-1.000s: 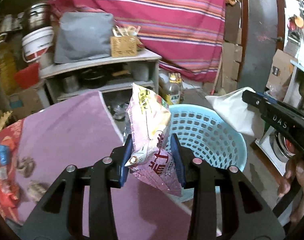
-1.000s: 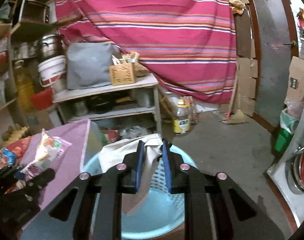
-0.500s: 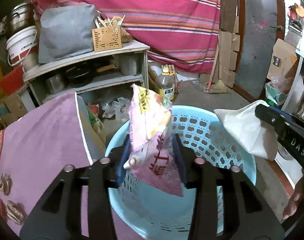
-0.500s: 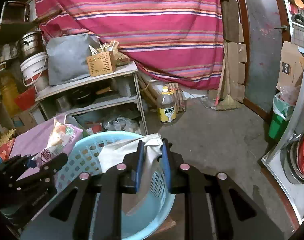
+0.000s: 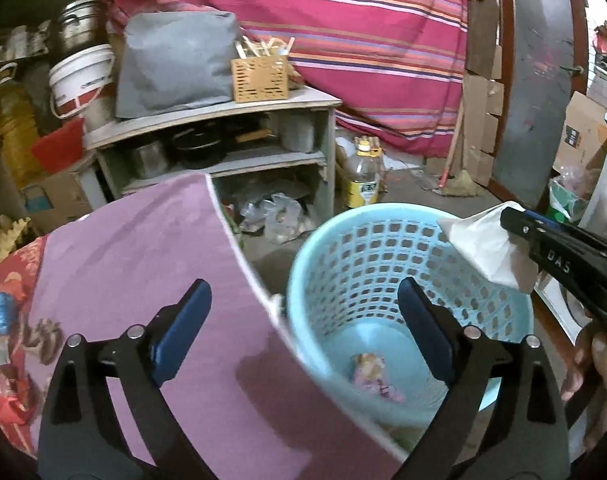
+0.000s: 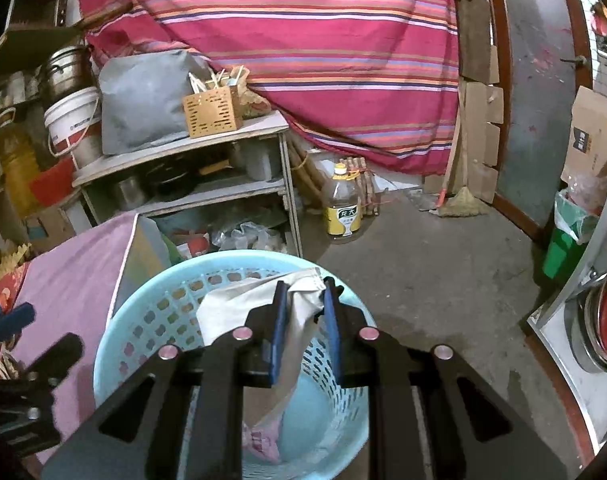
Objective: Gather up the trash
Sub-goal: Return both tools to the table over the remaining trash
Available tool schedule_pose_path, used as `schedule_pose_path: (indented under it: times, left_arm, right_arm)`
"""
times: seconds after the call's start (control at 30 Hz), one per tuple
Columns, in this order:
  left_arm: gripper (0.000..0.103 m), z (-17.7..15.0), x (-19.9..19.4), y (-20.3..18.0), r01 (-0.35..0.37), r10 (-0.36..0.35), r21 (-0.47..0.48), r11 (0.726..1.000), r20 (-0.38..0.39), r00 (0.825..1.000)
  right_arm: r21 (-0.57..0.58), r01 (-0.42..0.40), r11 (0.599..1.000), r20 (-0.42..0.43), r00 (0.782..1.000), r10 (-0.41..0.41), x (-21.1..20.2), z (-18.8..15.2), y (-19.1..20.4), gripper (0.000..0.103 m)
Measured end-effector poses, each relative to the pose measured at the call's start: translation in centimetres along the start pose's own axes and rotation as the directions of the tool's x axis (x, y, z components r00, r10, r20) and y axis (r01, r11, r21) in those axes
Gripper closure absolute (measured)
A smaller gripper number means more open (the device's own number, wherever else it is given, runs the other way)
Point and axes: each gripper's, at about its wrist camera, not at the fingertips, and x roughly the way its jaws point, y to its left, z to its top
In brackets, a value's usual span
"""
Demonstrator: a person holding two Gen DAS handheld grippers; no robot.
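**Basket beside the counter, shelf behind**

The basket (image 5: 387,248) is standing on the floor just right of the counter (image 5: 135,264), touching its edge. A snack packet (image 5: 373,372) is lying in the bottom of the basket. The left tongs (image 5: 303,320) are hanging over the counter edge and basket rim, nothing between them. The right tongs (image 6: 305,320) are sitting above the basket, a paper bag (image 6: 239,312) dangling from them into it. Behind the counter a shelf unit (image 5: 239,120) is standing, a slotted box (image 5: 260,79) resting on top. A bottle (image 6: 342,210) is standing on the floor right of the shelf, before a hanging cloth (image 6: 303,40)
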Motion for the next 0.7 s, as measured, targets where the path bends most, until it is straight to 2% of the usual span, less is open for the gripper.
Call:
schedule_pose_path:
  times: [0.07, 0.1, 0.17, 0.27, 0.4, 0.43, 0.53, 0.7]
  left_arm:
    - [0.010, -0.1, -0.5, 0.8, -0.015, 0.016, -0.007, 1.000, 0.007, 1.000]
    - [0.010, -0.2, -0.7, 1.3, -0.024, 0.024, -0.012, 1.000, 0.010, 1.000]
    - [0.009, -0.1, -1.0, 2.1, -0.032, 0.033, -0.022, 0.999, 0.015, 0.999]
    - [0.009, -0.2, -1.6, 3.2, -0.045, 0.046, -0.039, 0.998, 0.019, 0.999]
    - [0.009, -0.2, -2.6, 4.3, -0.063, 0.065, -0.052, 0.997, 0.028, 0.998]
    - [0.009, -0.3, -3.0, 4.8, -0.065, 0.067, -0.058, 0.996, 0.030, 0.997]
    - [0.007, -0.5, -4.5, 6.1, -0.077, 0.080, -0.075, 0.994, 0.041, 0.996]
    - [0.005, -1.7, -9.3, 9.9, -0.128, 0.135, -0.098, 0.987, 0.076, 0.988]
  right_arm:
    - [-0.001, 0.000, 1.000, 0.001, 1.000, 0.000, 0.1, 0.0, 0.4, 0.080]
    - [0.000, -0.020, 1.000, -0.003, 1.000, 0.020, 0.2, 0.0, 0.8, 0.075]
    - [0.000, -0.021, 1.000, -0.004, 1.000, 0.021, 0.2, -0.2, 1.5, 0.024]
    - [-0.039, -0.003, 0.999, -0.006, 1.000, 0.003, 0.2, -0.4, 2.7, 0.021]
    - [-0.040, -0.004, 0.999, -0.008, 1.000, 0.004, -0.5, -0.7, 3.2, 0.020]
    - [-0.038, -0.007, 0.999, -0.005, 1.000, 0.007, -0.8, -0.7, 3.3, 0.018]
    - [-0.022, -0.023, 0.999, 0.009, 1.000, 0.024, -2.1, -1.2, 3.6, 0.011]
    - [-0.027, -0.090, 0.996, 0.006, 0.996, 0.091, -5.0, -3.1, 6.8, 0.007]
